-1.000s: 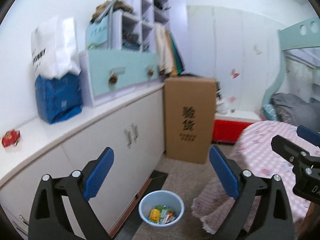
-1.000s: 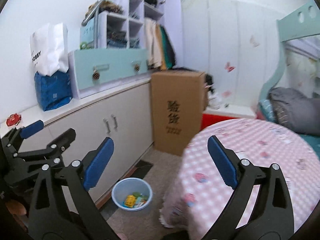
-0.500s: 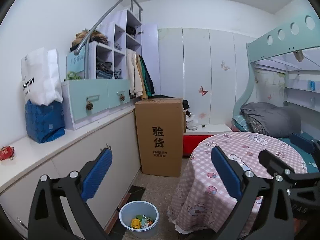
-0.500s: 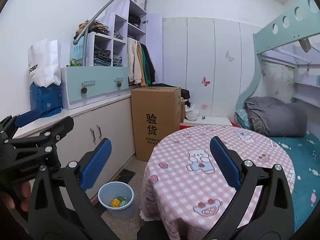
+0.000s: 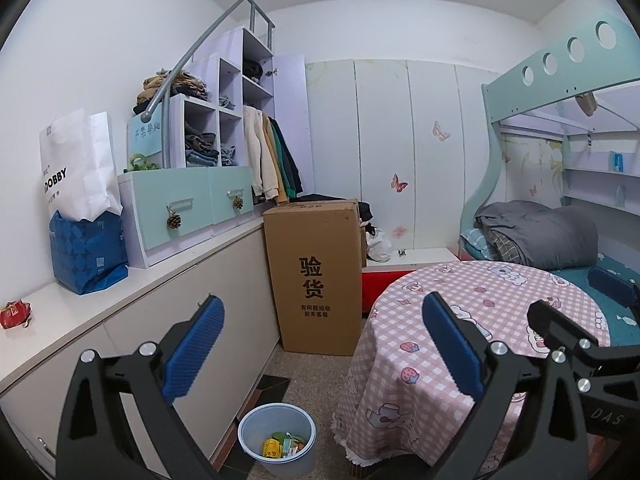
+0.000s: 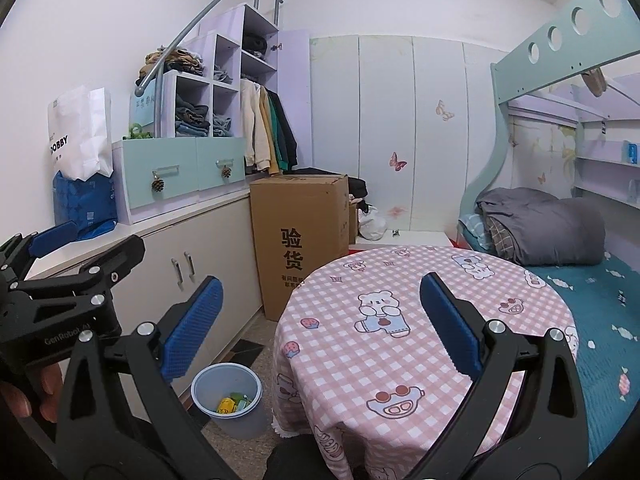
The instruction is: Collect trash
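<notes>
Scene: A small bedroom, both grippers held up and facing the far wardrobe wall, with a round table [image 6: 420,320] under a pink checked cloth at near right and a long white counter [image 5: 132,296] running along the left.
Left gripper [image 5: 320,348]: Released, jaws spread wide, nothing between the blue pads; it hangs above the floor gap between counter and table.
Right gripper [image 6: 320,324]: Likewise spread and empty, poised over the near edge of the table.
Bin [image 5: 277,444]: A pale plastic bin stands on the floor at the foot of the counter cabinets, just left of the table's hanging cloth; it also shows in the right wrist view [image 6: 228,400].
Already collected: Several bright wrappers [image 5: 282,446], yellow and green among them, lie in the bottom of the bin, which suggests much of the job is done.
Still out: A crumpled red wrapper [image 5: 15,314] sits on the near left end of the counter, well apart from the bin and to the left of a blue gift bag [image 5: 89,256].
Table top: No loose litter shows on the cloth; only its printed bears and strawberries.
Floor: The strip visible around the bin looks free of scraps, though the near floor is hidden by the grippers.
Progress: Judged late in the task, with the red wrapper the one visible piece left to fetch, probably by the left gripper.
</notes>
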A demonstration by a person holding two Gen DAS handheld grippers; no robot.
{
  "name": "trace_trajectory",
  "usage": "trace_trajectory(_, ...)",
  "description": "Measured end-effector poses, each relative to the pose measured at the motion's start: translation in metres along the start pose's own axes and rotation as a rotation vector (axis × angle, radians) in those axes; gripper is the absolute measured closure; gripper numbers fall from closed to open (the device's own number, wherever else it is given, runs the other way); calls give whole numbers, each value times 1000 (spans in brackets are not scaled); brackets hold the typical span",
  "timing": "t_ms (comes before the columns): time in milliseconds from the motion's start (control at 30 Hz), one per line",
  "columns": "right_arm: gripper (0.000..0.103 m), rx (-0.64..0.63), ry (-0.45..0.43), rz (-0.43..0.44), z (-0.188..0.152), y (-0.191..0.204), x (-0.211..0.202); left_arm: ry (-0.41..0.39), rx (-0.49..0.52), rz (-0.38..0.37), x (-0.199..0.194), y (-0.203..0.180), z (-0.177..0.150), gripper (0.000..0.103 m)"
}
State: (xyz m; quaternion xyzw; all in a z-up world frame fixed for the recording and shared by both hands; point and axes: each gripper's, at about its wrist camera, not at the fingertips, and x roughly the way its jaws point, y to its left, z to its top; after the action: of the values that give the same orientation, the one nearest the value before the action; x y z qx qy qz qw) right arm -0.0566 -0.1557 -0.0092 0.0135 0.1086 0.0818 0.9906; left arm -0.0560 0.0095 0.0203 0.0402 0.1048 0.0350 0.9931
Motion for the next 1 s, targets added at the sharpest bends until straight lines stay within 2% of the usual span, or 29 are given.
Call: trace_trajectory(1000, 6, -1, 21, 6, -4, 0, 6, 7, 8, -4, 3, -1, -3, 6)
